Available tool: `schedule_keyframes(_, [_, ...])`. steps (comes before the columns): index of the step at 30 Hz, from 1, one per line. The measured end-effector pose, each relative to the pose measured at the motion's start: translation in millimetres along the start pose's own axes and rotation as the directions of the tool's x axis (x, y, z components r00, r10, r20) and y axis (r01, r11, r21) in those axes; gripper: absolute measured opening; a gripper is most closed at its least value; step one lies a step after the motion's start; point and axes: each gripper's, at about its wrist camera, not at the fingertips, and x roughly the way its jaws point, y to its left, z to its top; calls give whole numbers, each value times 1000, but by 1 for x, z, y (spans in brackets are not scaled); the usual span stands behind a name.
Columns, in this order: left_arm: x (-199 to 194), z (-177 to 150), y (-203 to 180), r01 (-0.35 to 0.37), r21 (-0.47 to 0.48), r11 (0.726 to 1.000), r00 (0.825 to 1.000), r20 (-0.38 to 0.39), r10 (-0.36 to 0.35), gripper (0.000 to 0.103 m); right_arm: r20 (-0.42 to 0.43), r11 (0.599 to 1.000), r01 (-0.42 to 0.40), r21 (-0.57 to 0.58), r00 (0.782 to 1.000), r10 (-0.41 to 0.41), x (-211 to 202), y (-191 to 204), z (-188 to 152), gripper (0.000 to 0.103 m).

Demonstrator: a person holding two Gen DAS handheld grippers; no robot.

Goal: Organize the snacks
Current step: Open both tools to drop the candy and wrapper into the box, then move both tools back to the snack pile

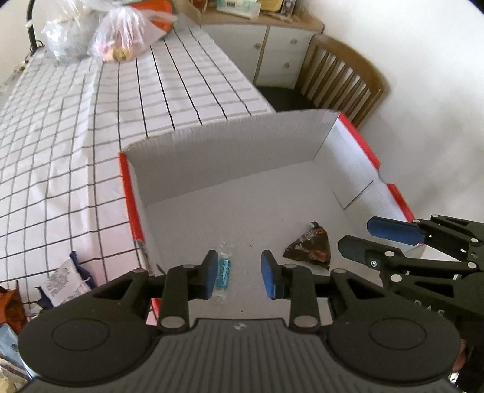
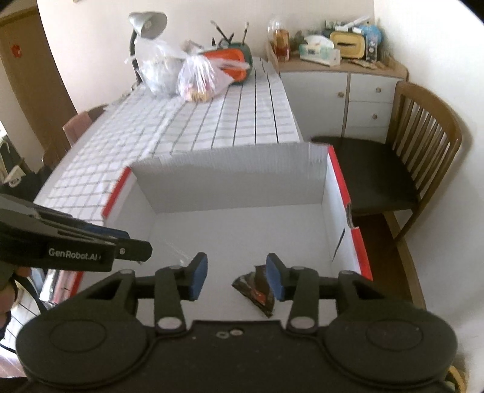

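Note:
A white cardboard box with red edges (image 1: 230, 151) (image 2: 230, 178) stands open on the checked tablecloth. On its floor lie a small blue candy in clear wrap (image 1: 224, 269) and a dark triangular snack packet (image 1: 310, 249) (image 2: 257, 291). My left gripper (image 1: 240, 273) is open and empty above the box floor, its left pad next to the candy. My right gripper (image 2: 237, 276) is open and empty, its right pad just over the dark packet. In the left wrist view the right gripper (image 1: 363, 235) comes in from the right.
Loose snack packets (image 1: 65, 282) lie on the tablecloth left of the box. Two plastic bags (image 2: 196, 74) and a lamp (image 2: 145, 27) stand at the table's far end. A wooden chair (image 2: 408, 145) and a white cabinet (image 2: 341, 99) stand to the right.

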Motion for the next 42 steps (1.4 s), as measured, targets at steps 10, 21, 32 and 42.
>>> schedule_keyframes(10, [-52,-23,20,4,4,1000,991,134,-5,58,80,1000,-2,12,997,1,-32,32,-4,58])
schedule_keyframes(21, [-106,-54,53,-12,21,1000,970,241,6,68,164,999,-32,-11,986,33,-59,88,-12,81])
schedule_keyframes(32, [-149,-94,97,-32,36,999,949,314,19,73,236,996,-80,-28,968,85,-69,148,-23,98])
schedule_keyframes(42, [-172,-130,159,-52,-29,998,940,335,59,78,238,990,-125,-61,962,136,-62,204,-33,103])
